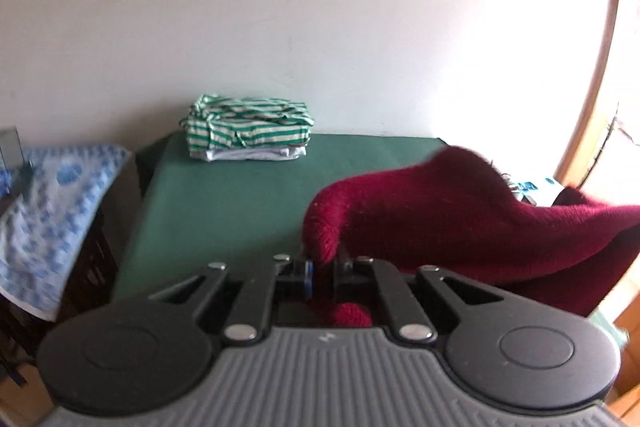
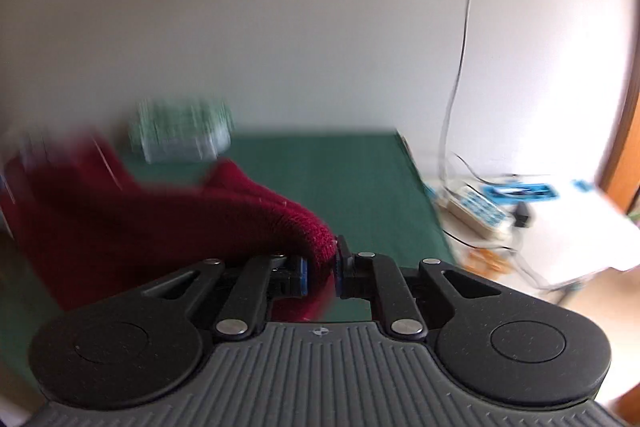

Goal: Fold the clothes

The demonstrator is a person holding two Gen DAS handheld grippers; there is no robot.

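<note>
Spanning the air above the green surface [image 1: 240, 195], a maroon knitted garment [image 1: 440, 211] hangs between the left gripper [image 1: 322, 273] and right gripper [image 2: 322, 273], each clamped tight on an edge, nearer than the folded striped stack [image 1: 248, 131]; judged mid-fold, needing a level lowering.

folded stack [image 2: 182, 133]: blurred | sweater [image 1: 460, 211]: cut off rt edge

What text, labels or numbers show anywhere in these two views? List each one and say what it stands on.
None can be read.
Left gripper base: a small pale mark, too small to read.
Right gripper base: a small round emblem, no legible letters.
White and blue box beside the green table: print too blurred to read.
Red sweater and striped folded clothes: no lettering visible.
</note>
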